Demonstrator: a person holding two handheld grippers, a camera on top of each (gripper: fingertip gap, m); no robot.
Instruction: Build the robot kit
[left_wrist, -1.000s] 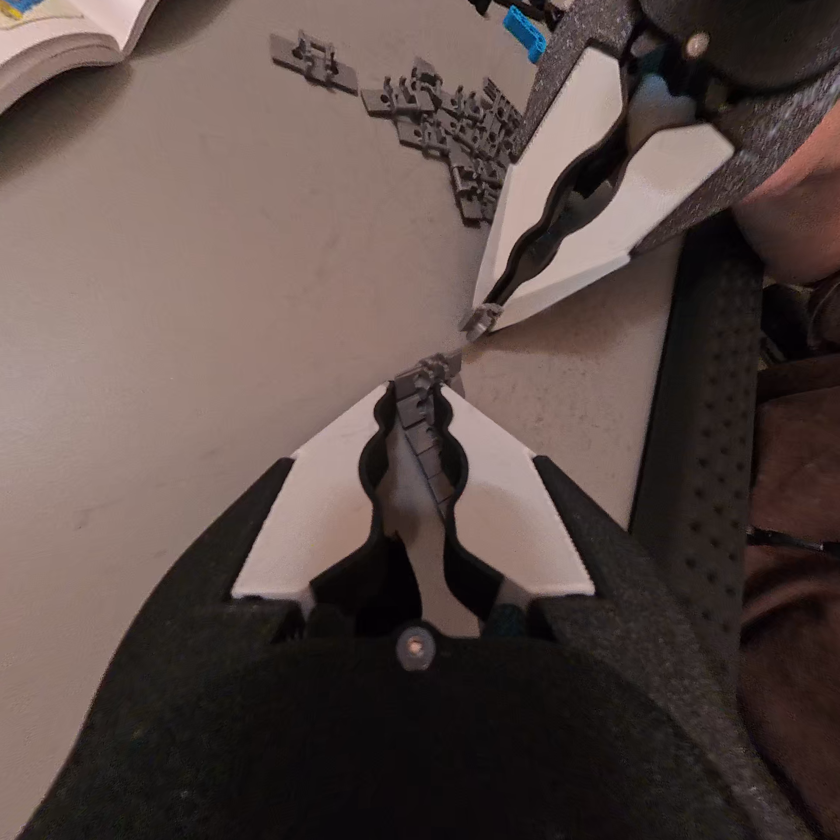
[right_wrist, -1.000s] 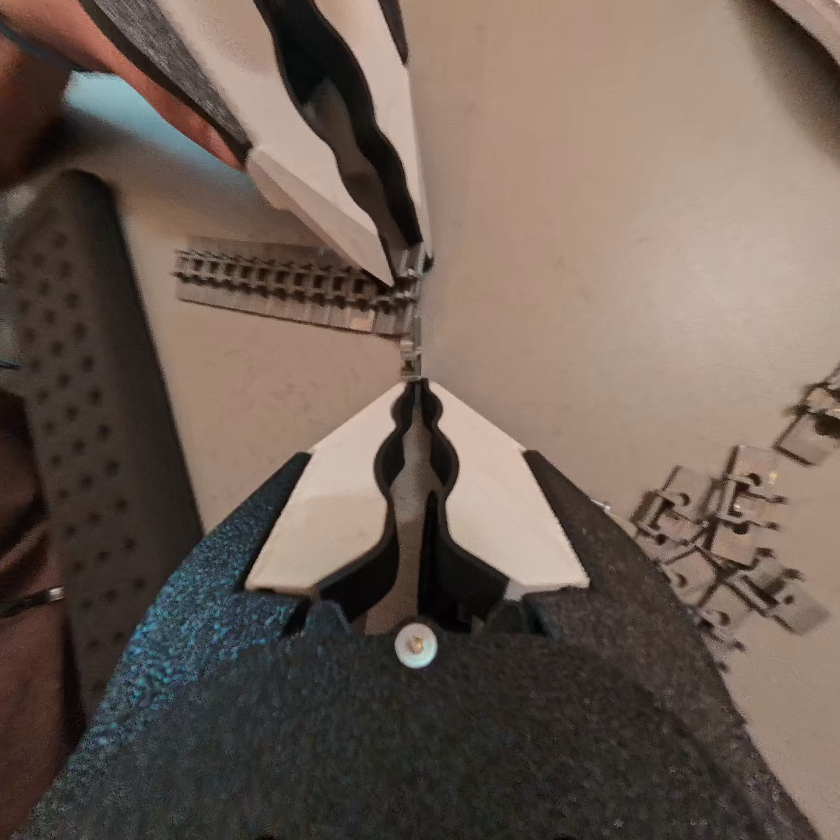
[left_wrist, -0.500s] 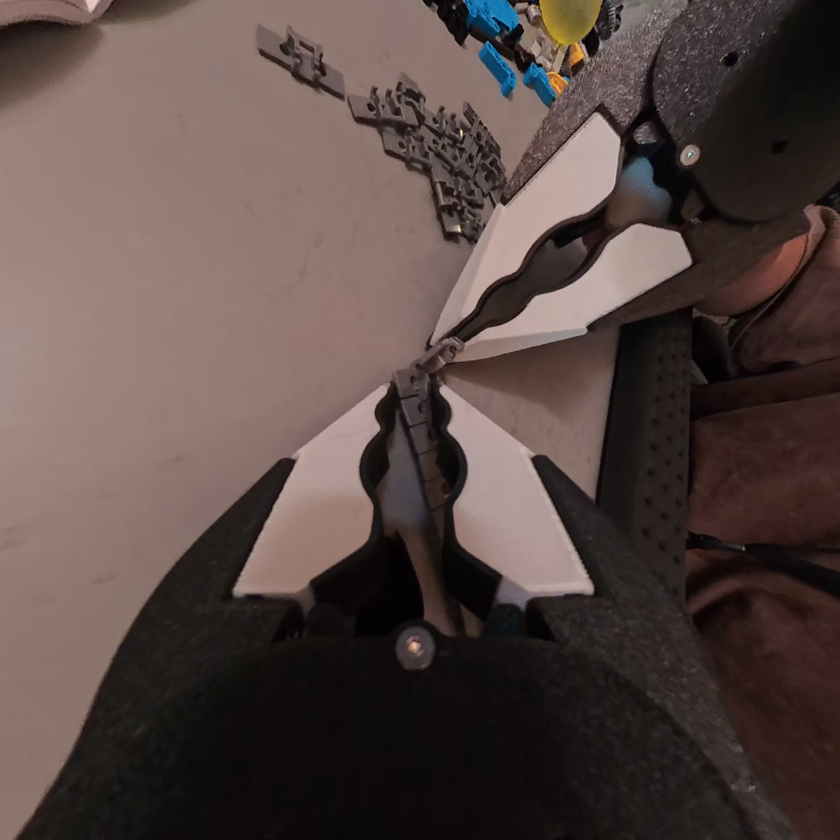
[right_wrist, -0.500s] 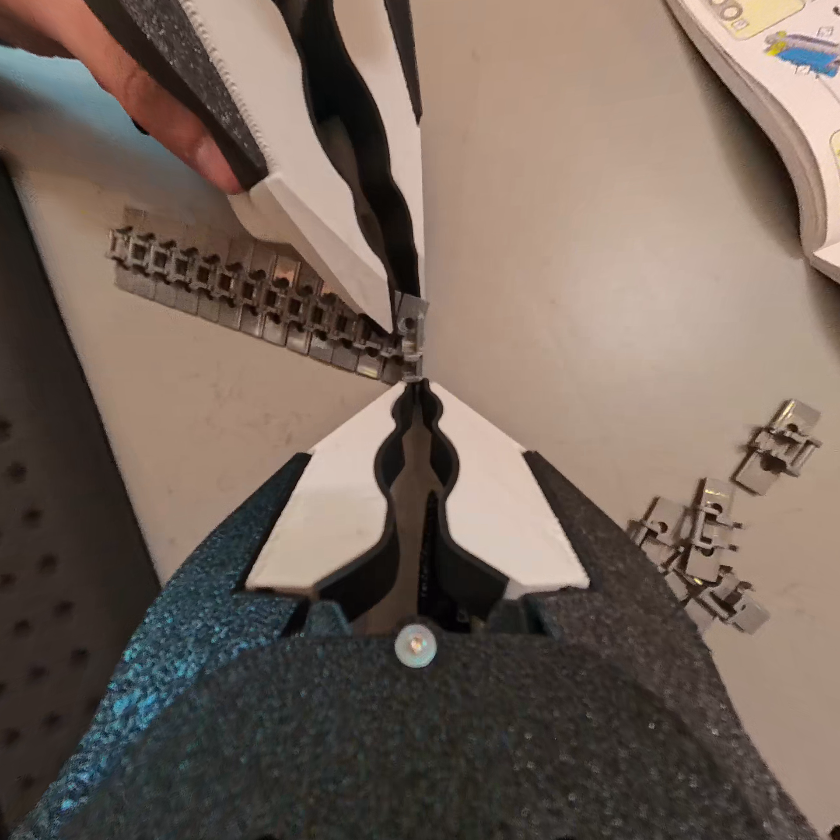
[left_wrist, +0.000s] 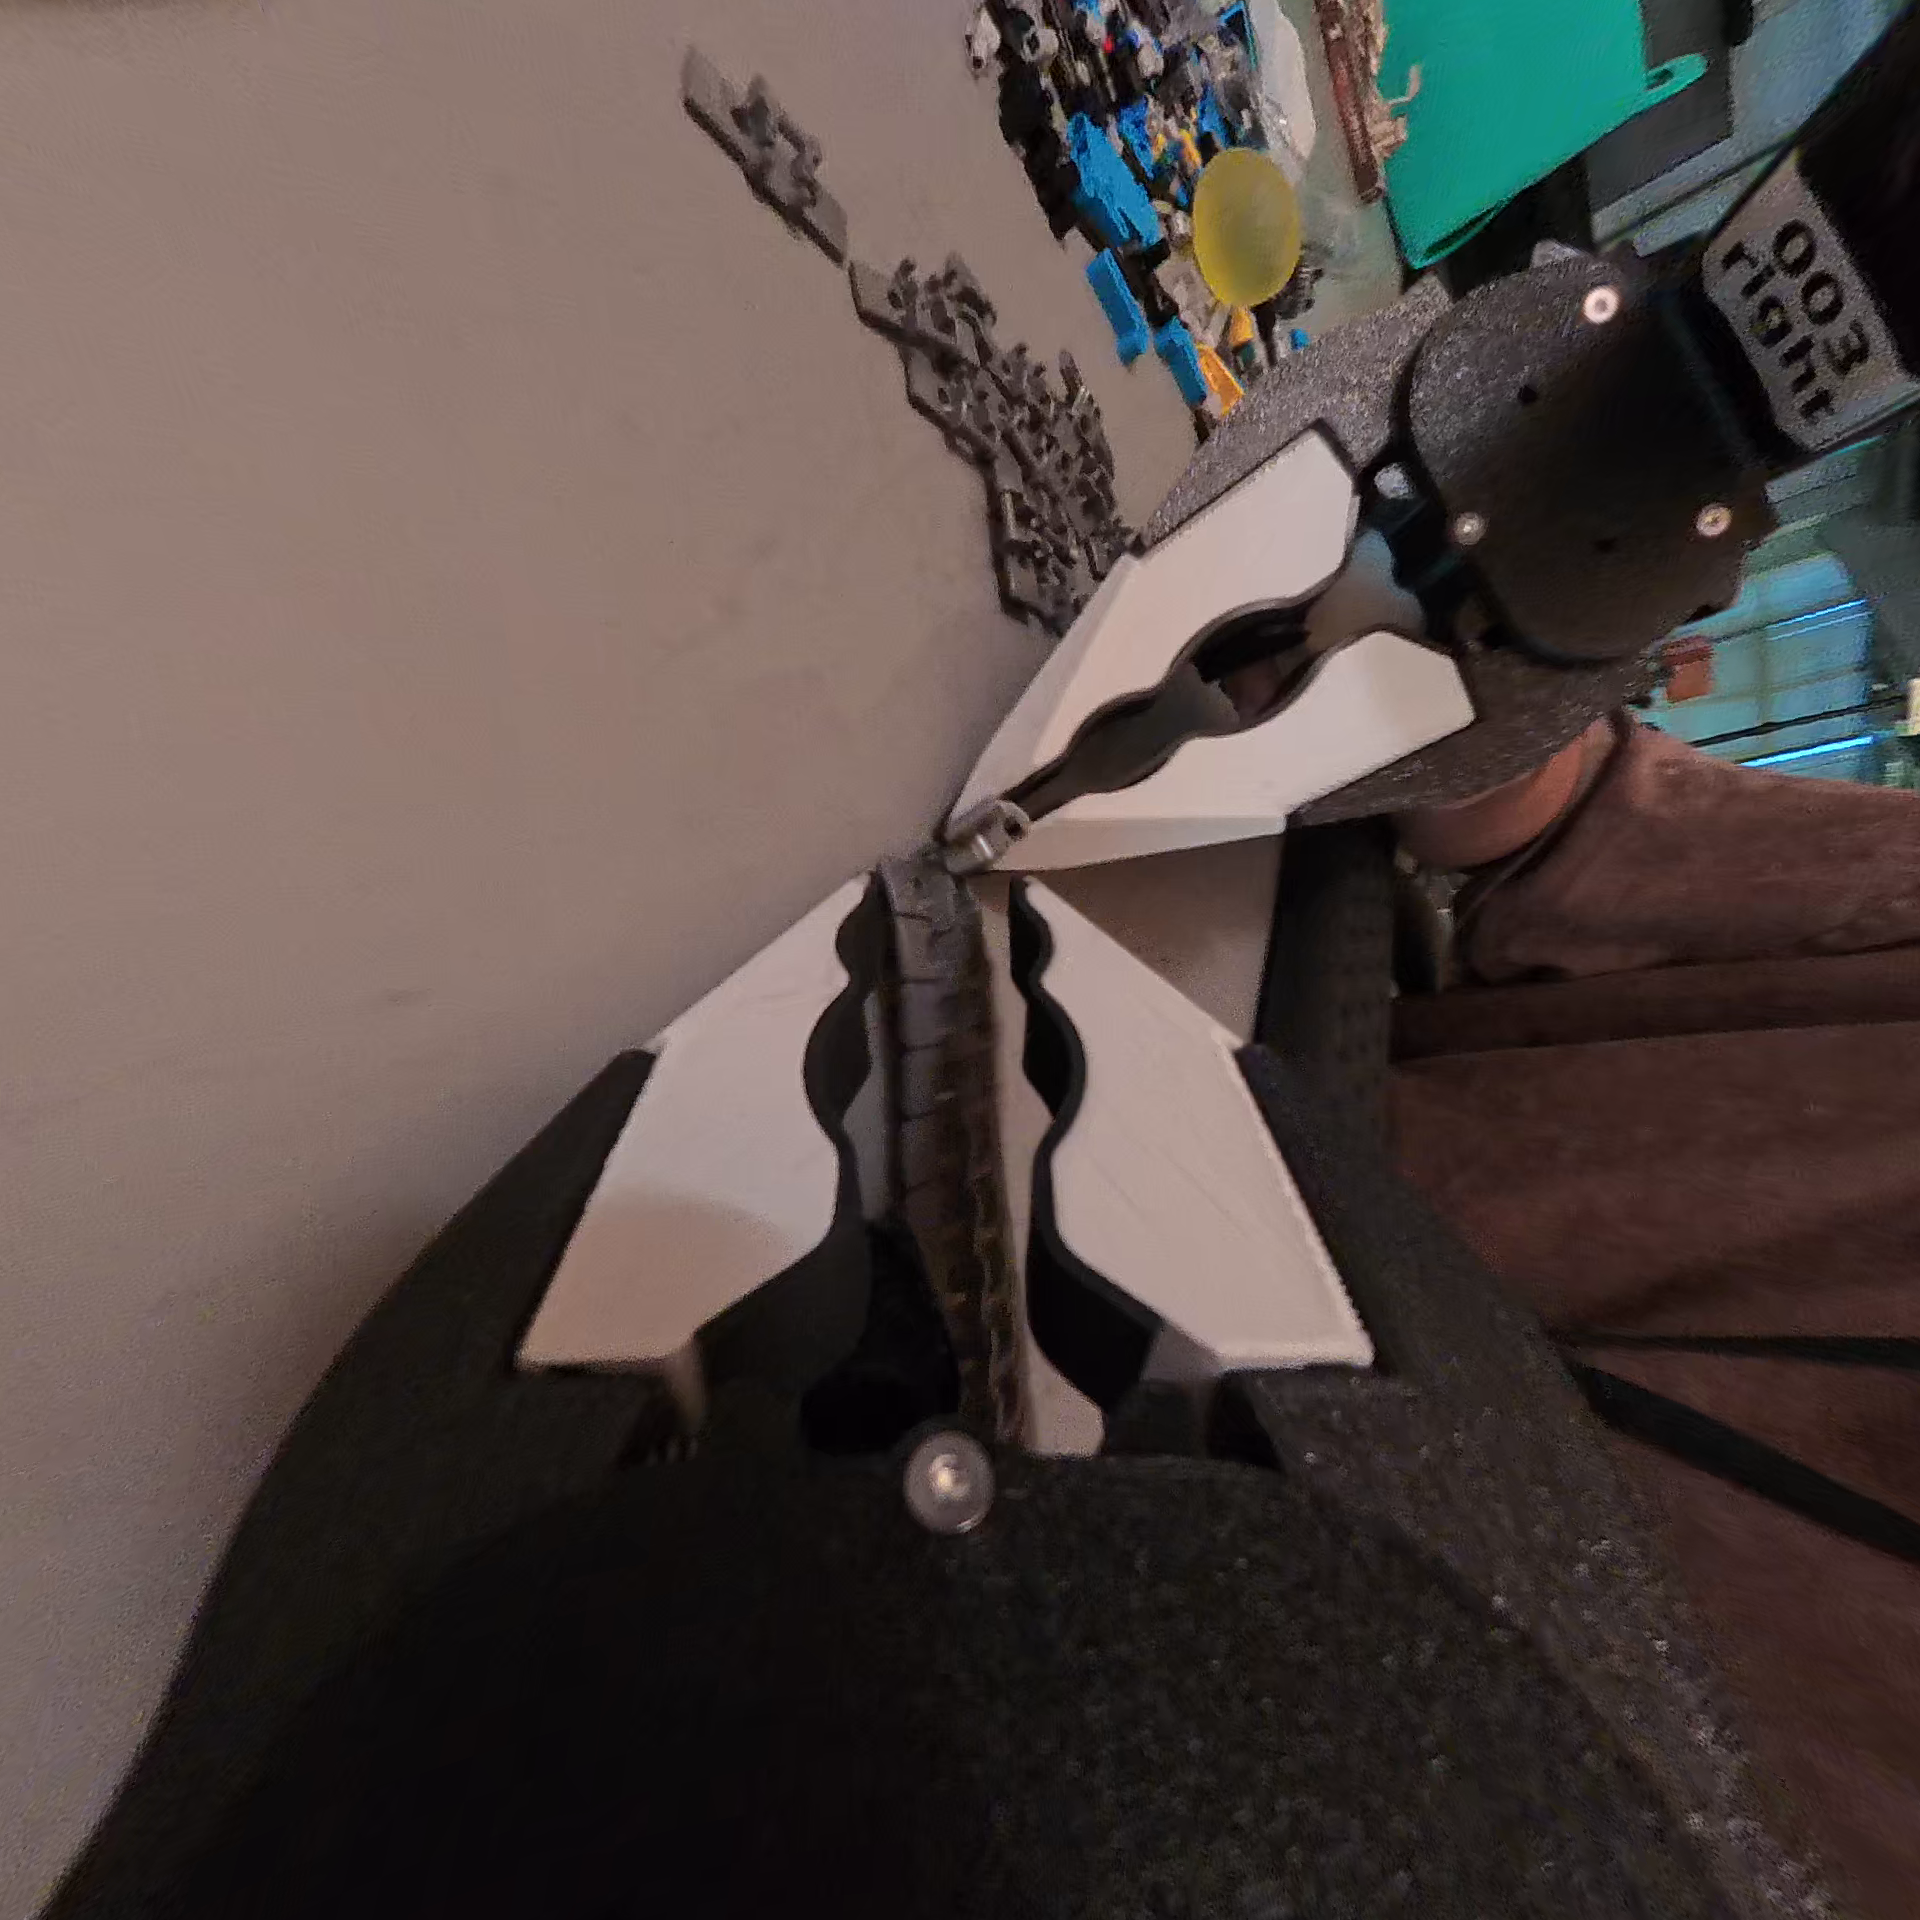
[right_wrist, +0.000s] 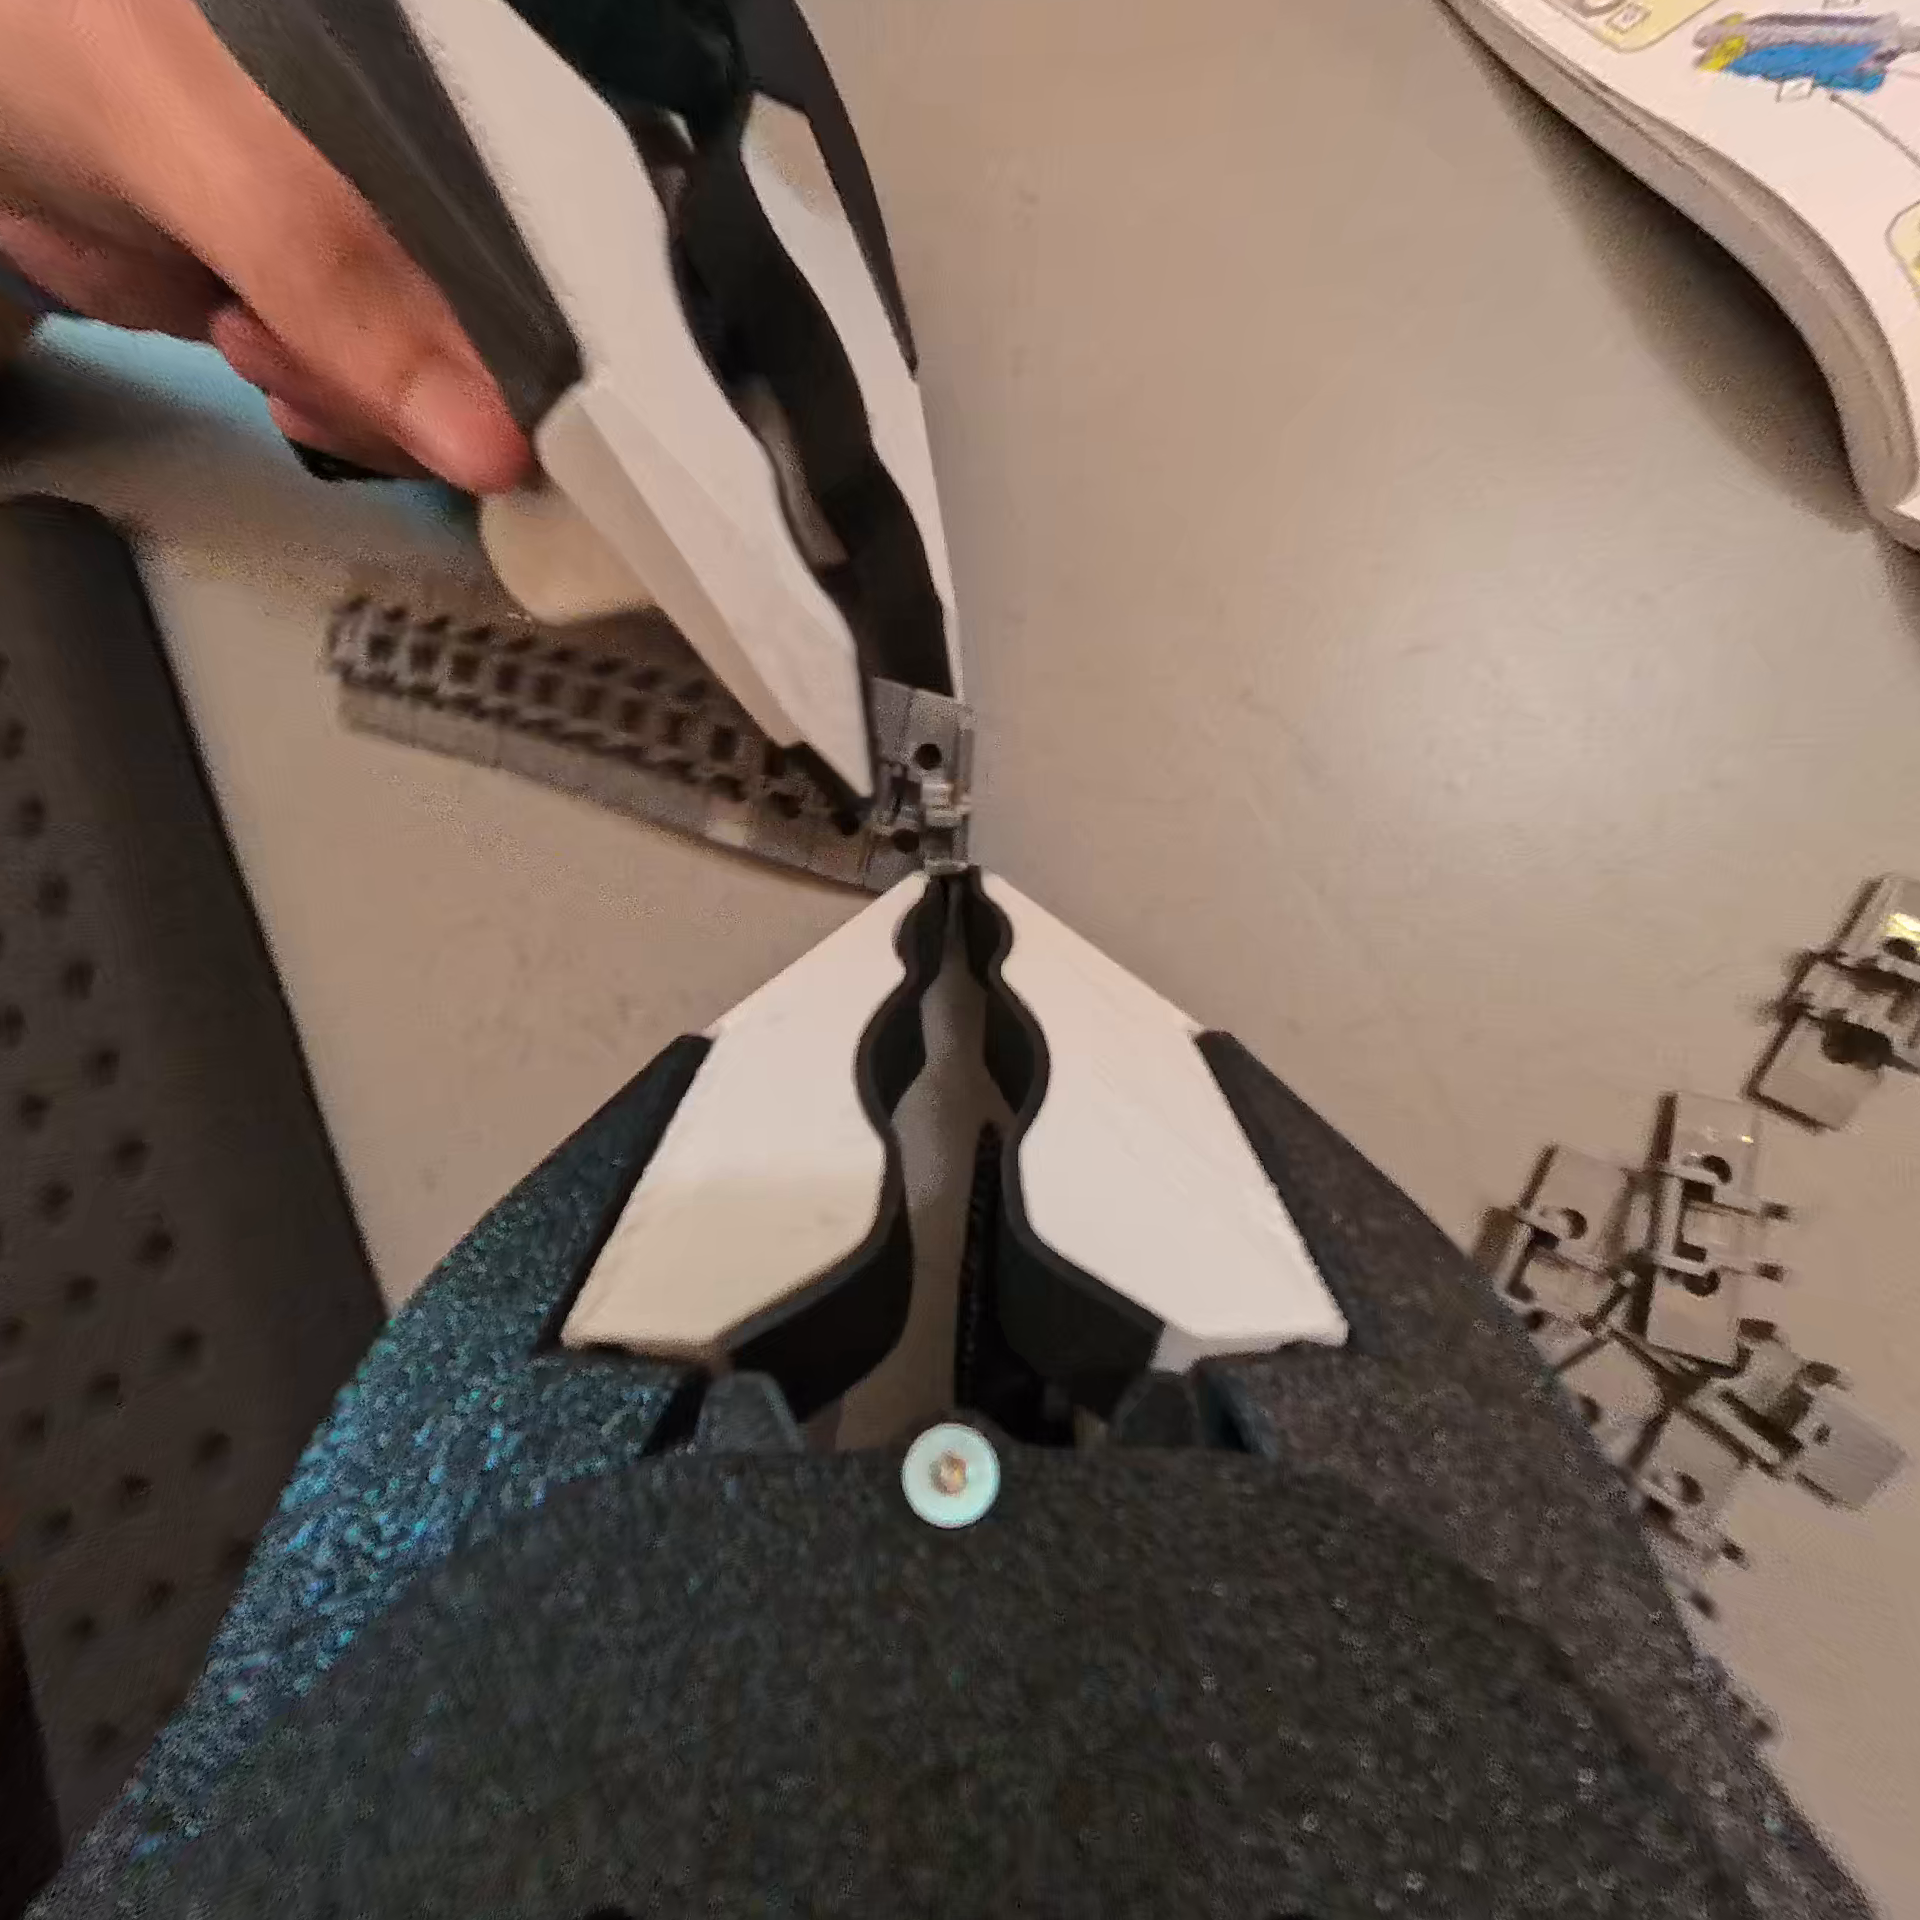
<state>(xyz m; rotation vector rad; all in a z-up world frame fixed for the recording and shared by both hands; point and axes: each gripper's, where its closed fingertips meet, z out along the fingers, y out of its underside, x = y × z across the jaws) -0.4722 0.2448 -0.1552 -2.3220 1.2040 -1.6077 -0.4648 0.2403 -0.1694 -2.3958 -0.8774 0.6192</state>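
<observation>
Behind right tool (left_wrist: 982, 821) — yellow disc (left_wrist: 1245, 227), left-view only.

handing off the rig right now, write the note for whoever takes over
Left gripper: jaws around the end of the grey link strip; a gap shows on one side, so the grip is unclear.
Right gripper: shut on a single grey link, held against that strip end.
The rest of the strip lies on the table.
Link clipped in or not: cannot tell.
Loose links lie unjoined on the table.
</observation>
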